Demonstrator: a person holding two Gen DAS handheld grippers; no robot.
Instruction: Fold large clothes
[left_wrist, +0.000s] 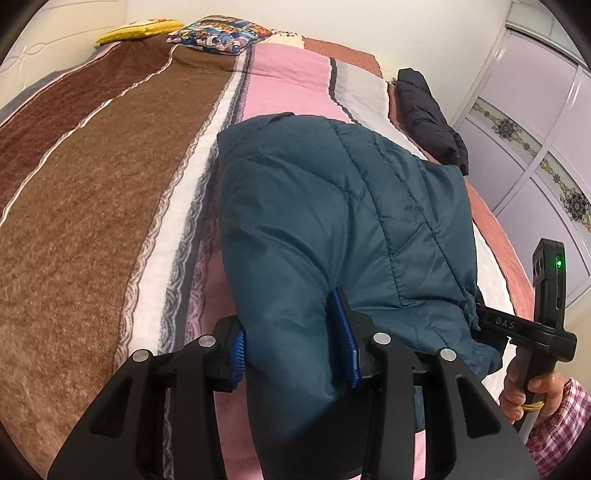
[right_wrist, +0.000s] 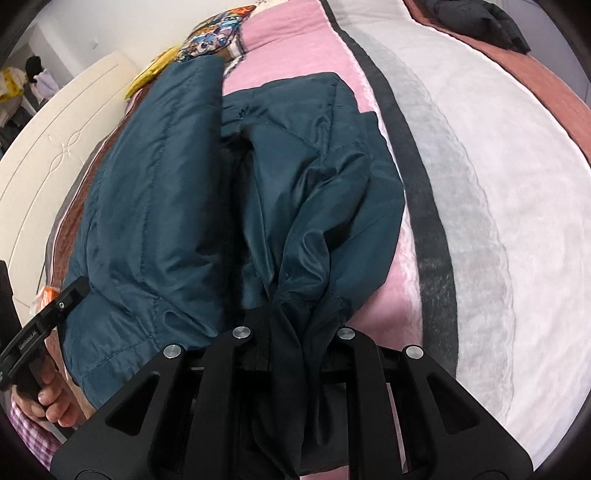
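The left claw (left_wrist: 295, 350) grips a thick puffy fold of the teal jacket (left_wrist: 332, 221), its blue pads (left_wrist: 345, 343) pressed into the fabric on both sides, so the jaws stand partly apart around the bulk. The right claw (right_wrist: 291, 332) is nearly closed on a bunched, gathered hem of the same jacket (right_wrist: 184, 184); its pads are buried in the cloth and cannot be seen, and dark lining hangs down between the black finger frames.

The jacket lies on a bed, over a striped blanket (left_wrist: 92, 184) of brown, white, pink and grey bands. Its near edge is lifted by both claws, while the far part rests on the blanket. The lower part of the jacket is cut off by the claw frames in both views, so its full outline cannot be made out.

From the left view, a hand (left_wrist: 528, 395) in a checked sleeve (left_wrist: 557, 424) wraps the handle of the right claw at the right edge. From the right view, the other hand (right_wrist: 48, 398) holds the left claw's handle at the lower left, fingers curled around it. Both claws point downward toward the bed.

A dark garment (left_wrist: 428, 114) lies near the far right edge of the bed, and patterned pillows (left_wrist: 221, 33) sit at the head.
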